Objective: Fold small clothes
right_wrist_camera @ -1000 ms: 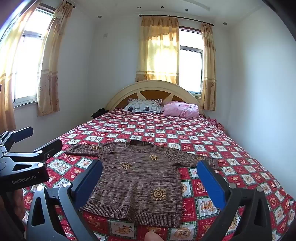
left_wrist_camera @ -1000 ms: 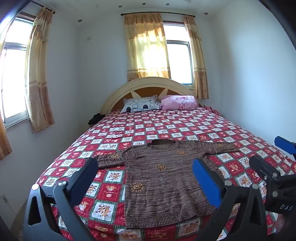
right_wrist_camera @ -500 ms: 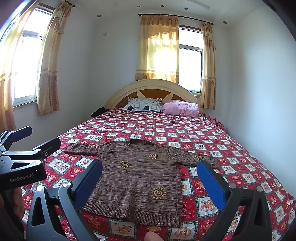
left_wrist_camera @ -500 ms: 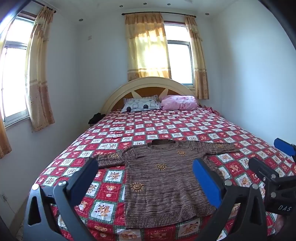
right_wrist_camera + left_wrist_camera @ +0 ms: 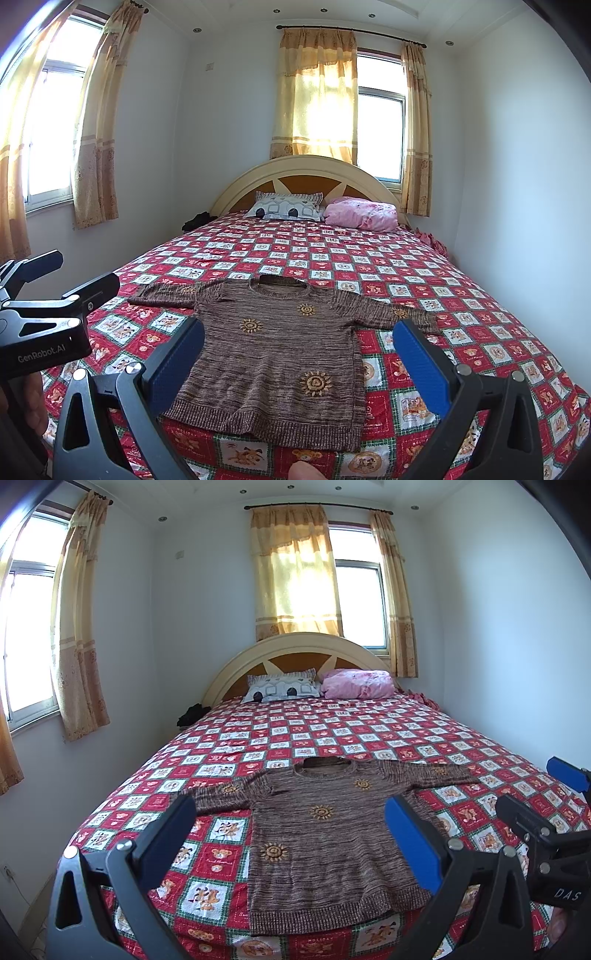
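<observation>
On bed [image 5: 369, 734], near foot end: brown knit sweater [image 5: 325, 834] laid flat, face up, both sleeves spread out to sides, neck toward headboard [image 5: 295, 646] at 12 o'clock, ribbed hem nearest cameras at 6. Orange sun motifs on chest and lower front. Bedspread red/white checked w/ bear prints.

Left tongs [image 5: 291, 834]: blue pads wide apart, nothing between them, held above foot of bed, not touching sweater. In left wrist view, sweater body sits between the two fingers; right tongs' black frame shows at 3–4 o'clock edge.

Right tongs [image 5: 299, 354]: pads also spread wide, empty, clear of fabric. In right wrist view sweater [image 5: 273, 354] framed between fingers; left tongs' body w/ "GenRobot.AI" label at 9 o'clock, a hand [image 5: 35, 402] gripping its handle below.

Far end of bed at 12: grey/white patterned pillow [image 5: 282, 688], pink pillow [image 5: 356, 683] just beside it at its 3. Yellow curtains [image 5: 295, 568] over window behind headboard; second window w/ curtain on wall at 9.
</observation>
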Demonstrator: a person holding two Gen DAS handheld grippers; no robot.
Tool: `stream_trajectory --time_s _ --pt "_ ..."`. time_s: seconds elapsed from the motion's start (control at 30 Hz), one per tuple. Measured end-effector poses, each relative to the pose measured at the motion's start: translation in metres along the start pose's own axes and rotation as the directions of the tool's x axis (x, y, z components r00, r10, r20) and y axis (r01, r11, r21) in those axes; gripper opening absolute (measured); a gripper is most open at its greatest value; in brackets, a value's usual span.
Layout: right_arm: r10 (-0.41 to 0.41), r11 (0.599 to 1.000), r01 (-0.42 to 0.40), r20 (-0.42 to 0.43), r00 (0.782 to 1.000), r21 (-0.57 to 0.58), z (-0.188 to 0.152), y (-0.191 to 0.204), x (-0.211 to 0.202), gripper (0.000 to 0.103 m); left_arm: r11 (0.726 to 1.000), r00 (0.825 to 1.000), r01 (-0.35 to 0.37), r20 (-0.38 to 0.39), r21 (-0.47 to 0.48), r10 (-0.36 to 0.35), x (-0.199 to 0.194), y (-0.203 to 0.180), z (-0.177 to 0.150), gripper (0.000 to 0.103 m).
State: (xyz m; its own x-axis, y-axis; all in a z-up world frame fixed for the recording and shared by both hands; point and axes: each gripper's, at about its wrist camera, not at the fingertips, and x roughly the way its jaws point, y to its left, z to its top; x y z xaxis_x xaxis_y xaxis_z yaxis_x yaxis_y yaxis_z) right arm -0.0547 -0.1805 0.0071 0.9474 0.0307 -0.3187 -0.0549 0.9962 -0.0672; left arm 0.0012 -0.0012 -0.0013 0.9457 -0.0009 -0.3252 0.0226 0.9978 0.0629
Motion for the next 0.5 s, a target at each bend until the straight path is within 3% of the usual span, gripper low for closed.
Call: stream_trajectory --time_s 0.5 --pt "0.000 1.000 0.000 -0.009 1.000 0.000 -0.0021 -0.0002 0.0041 0.102 1.000 1.000 0.001 -0.003 -0.003 -0.001 0.0024 0.0017 -0.0020 0.103"
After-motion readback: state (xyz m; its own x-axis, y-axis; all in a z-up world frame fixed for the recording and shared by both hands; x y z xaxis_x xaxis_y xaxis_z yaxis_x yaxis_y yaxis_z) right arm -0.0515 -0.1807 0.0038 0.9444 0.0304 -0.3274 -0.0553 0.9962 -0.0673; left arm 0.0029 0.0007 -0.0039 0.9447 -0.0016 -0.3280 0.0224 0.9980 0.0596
